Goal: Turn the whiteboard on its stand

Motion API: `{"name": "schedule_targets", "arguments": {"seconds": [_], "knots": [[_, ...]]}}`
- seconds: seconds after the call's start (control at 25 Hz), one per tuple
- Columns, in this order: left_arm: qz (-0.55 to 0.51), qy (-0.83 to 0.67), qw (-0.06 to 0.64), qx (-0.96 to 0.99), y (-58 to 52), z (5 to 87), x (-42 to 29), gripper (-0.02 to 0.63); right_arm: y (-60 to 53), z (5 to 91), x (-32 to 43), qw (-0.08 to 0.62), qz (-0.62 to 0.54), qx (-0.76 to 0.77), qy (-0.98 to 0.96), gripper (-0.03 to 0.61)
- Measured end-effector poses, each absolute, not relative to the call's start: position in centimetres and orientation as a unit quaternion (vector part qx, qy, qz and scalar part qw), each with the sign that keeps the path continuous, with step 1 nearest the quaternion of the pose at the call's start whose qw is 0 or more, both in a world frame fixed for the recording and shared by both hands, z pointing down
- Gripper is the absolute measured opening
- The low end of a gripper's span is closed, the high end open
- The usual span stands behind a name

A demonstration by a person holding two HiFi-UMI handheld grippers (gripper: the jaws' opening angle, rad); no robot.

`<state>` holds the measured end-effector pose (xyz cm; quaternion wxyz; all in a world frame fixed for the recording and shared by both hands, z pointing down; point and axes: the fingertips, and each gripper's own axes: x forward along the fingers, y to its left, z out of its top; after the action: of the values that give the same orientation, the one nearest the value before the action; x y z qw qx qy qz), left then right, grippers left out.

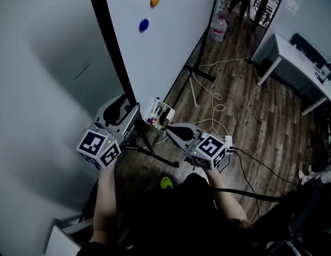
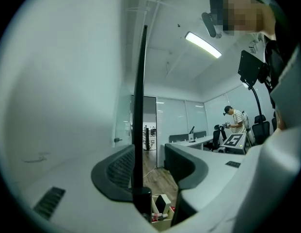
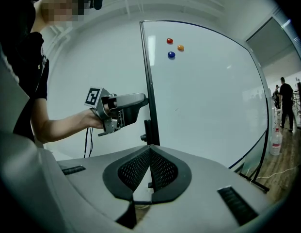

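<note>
The whiteboard [image 1: 165, 41] stands upright with its black edge [image 2: 139, 130] between the spread jaws of the left tool [image 2: 152, 174] — the right tool [image 3: 150, 152], pressed together and empty, faces that edge — its stand [image 1: 200, 73] partly hidden behind both.

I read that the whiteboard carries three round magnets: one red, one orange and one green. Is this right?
Not quite. The third one is a blue magnet, not a green one. The right gripper view shows it on the whiteboard, just below the red magnet and the orange magnet. The rest of your statement is right.
</note>
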<state>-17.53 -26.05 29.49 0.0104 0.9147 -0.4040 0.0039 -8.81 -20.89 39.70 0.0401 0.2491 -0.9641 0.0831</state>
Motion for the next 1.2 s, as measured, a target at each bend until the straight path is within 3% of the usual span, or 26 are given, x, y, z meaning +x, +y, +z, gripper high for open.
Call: {"name": "schedule_targets", "arguments": {"seconds": [0.16,0.24,0.56,0.76,0.96,1.2], "knots": [[0.022,-0.41,-0.008,0.912,-26.4,29.2,-17.9,0.201,-21.1,39.8,-9.0,0.038,0.087,0.257,-0.962,0.015],[0.023,-0.421,-0.019,0.907,-27.0,29.0,-18.2,0.25,-21.3,40.0,-9.2,0.04,0.089,0.257,-0.962,0.015],[0.023,-0.43,-0.033,0.902,-30.0,27.5,-17.1,0.25,-21.8,39.6,-9.5,0.047,0.085,0.245,-0.965,0.015],[0.019,-0.432,-0.052,0.9,-32.1,26.3,-16.4,0.204,-23.4,39.6,-8.2,0.048,0.08,0.249,-0.964,0.015],[0.026,-0.429,-0.051,0.901,-33.3,26.3,-15.0,0.097,-24.8,39.3,-6.8,0.044,0.083,0.25,-0.964,0.015],[0.018,-0.422,-0.029,0.906,-33.9,26.5,-14.8,0.091,-26.9,39.4,-6.2,0.04,0.082,0.253,-0.963,0.015]]}}
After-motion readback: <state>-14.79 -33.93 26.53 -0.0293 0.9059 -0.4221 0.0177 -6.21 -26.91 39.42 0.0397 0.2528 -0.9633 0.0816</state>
